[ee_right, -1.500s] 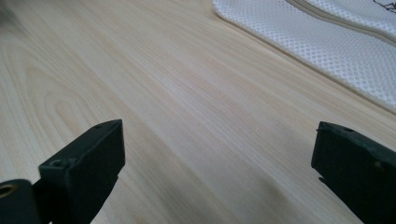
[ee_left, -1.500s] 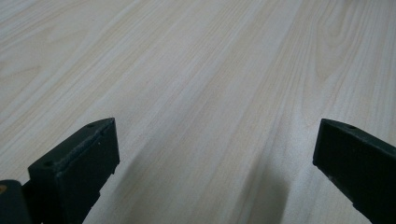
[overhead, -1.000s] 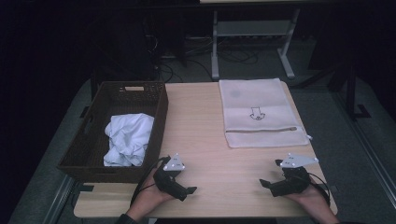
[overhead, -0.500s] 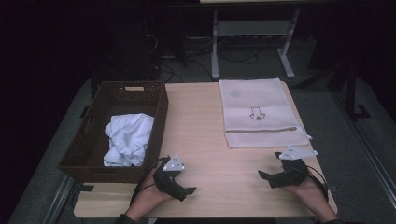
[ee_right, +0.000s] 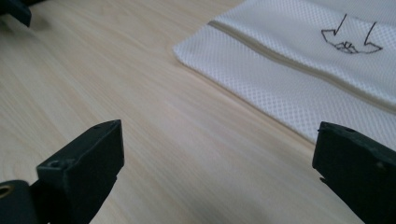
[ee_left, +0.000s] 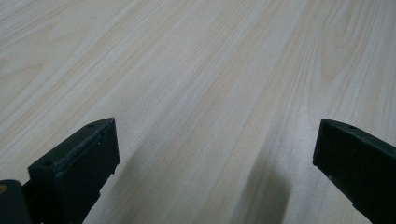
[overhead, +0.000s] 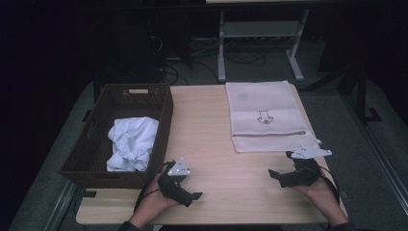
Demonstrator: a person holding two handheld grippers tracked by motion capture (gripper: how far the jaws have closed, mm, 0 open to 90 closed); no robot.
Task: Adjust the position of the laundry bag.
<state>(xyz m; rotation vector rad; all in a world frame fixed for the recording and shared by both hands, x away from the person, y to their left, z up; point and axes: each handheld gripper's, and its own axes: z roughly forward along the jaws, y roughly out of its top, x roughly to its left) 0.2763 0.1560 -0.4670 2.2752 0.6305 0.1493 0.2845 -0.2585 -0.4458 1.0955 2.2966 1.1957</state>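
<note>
A dark woven basket (overhead: 163, 113) stands at the table's left with a crumpled white cloth (overhead: 131, 143) inside. A white mesh zip bag (overhead: 264, 115) with a small black drawing lies flat at the right rear; its near edge and zipper also show in the right gripper view (ee_right: 303, 60). My left gripper (overhead: 192, 196) rests near the front edge beside the basket, open over bare wood (ee_left: 217, 133). My right gripper (overhead: 279, 172) is held just in front of the bag, open and empty (ee_right: 219, 133), pointing left.
The light wooden table (overhead: 207, 120) has bare room in its middle between basket and bag. Part of the other gripper (ee_right: 14, 10) shows in the right gripper view's top left corner. A metal stand and cables are on the dark floor behind the table.
My right gripper has shifted slightly away from the person, toward the near edge of the mesh bag. The left gripper has stayed in place.
</note>
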